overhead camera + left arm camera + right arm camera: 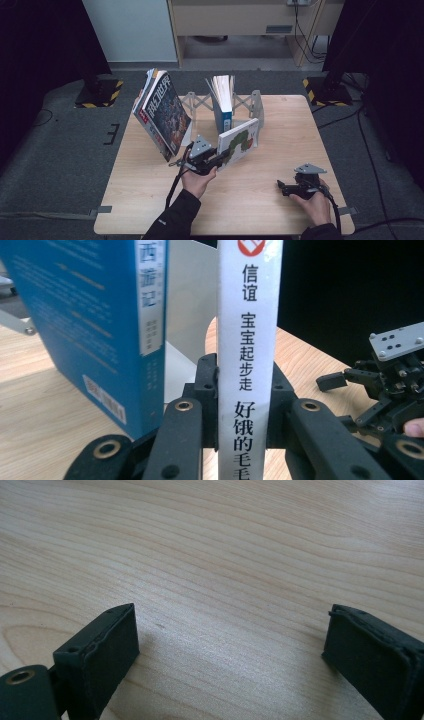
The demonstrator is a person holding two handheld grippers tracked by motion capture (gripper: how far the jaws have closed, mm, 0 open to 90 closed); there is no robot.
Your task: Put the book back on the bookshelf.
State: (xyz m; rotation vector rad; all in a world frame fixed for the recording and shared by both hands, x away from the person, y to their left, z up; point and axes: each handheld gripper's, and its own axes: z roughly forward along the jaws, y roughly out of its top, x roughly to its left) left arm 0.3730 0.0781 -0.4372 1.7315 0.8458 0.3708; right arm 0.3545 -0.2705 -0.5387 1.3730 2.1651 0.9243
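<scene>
My left gripper (218, 158) clamps the white book (239, 142), lower spine cut off | right gripper (286, 187) gapes over bare bench (260, 200)

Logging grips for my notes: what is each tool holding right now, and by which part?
The left tool clamps the white book by its spine. The right tool stands open over the table, holding nothing.

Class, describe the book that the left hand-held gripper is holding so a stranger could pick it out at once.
Start at the wooden table and find the white folding rack at its far edge. Just in front stands a blue book; leaning beside it, clamped in the left hand-held gripper, is the white picture book, the only one with a green caterpillar cover.
</scene>
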